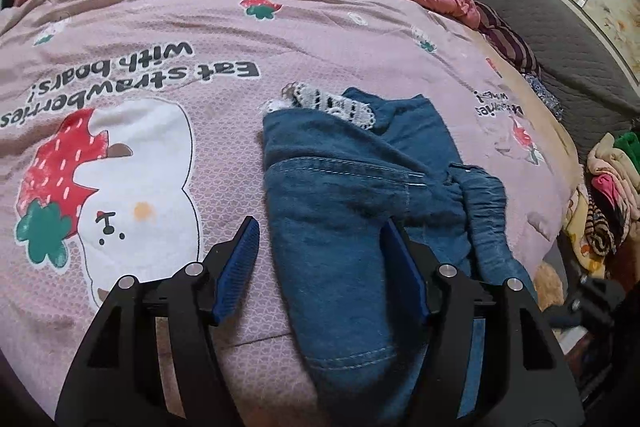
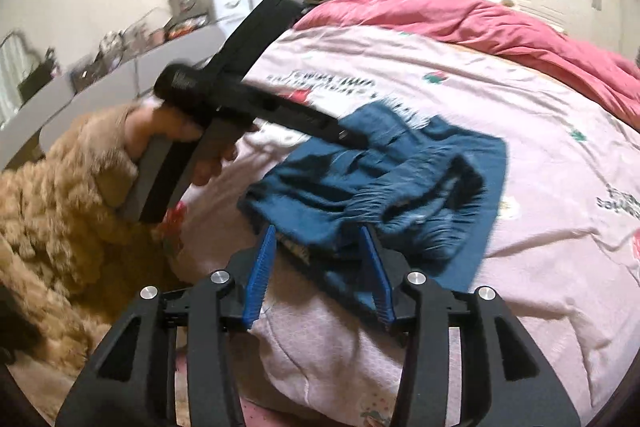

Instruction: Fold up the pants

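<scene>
Folded blue pants [image 1: 360, 195] lie near the bed's [image 1: 224, 39] edge — my left gripper [image 1: 322, 247] and right gripper [image 2: 320, 251] both gape, gripping nothing, letting the fold settle.

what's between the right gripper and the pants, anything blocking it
Nothing visible. The right gripper is open, right at the near edge of the blue pants, which lie bunched on the pink bedspread. The left gripper is also open, over their far side, out of the right one's way.

Motion-blurred pants [image 2: 372, 179], dresser clutter [image 2: 132, 39] unreadable
</scene>
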The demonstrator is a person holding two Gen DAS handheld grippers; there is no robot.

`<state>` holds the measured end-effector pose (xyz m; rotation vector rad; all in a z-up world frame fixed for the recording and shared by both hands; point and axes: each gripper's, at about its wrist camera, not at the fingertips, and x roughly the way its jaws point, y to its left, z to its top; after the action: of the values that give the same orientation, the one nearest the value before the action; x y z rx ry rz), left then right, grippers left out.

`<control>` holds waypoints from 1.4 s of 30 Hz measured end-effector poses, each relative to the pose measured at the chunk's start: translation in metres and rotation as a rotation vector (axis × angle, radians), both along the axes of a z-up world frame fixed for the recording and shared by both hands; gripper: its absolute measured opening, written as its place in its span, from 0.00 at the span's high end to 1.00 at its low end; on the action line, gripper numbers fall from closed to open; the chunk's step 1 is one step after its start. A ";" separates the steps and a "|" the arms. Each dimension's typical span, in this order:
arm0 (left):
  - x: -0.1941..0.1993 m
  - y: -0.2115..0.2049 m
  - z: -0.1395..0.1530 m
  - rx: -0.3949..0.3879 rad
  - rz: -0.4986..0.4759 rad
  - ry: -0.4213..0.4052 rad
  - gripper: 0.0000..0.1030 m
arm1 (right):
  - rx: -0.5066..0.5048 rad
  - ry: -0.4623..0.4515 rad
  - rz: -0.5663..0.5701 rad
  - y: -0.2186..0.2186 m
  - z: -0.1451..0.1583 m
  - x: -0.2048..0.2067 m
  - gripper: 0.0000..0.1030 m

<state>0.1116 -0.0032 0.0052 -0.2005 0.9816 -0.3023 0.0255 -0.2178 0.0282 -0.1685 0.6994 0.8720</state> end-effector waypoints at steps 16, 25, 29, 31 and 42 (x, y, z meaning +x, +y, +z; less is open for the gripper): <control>-0.024 0.007 0.037 -0.017 0.003 -0.115 0.41 | 0.000 -0.062 -0.196 -0.026 0.022 0.019 0.43; -0.033 0.012 0.046 0.007 0.020 -0.151 0.34 | -0.004 -0.058 -0.244 -0.029 0.025 0.034 0.42; -0.032 0.014 0.043 0.025 0.027 -0.146 0.31 | -0.018 -0.024 -0.281 -0.033 0.017 0.049 0.42; -0.031 0.015 0.040 0.034 0.032 -0.138 0.29 | -0.023 0.002 -0.306 -0.036 0.010 0.058 0.42; -0.021 0.014 0.018 0.046 0.062 -0.074 0.27 | -0.012 0.153 -0.337 -0.042 -0.025 0.091 0.42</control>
<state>0.0904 0.0113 0.0237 -0.1766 0.9064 -0.2289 0.1161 -0.2597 0.0030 0.0077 0.8476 0.5615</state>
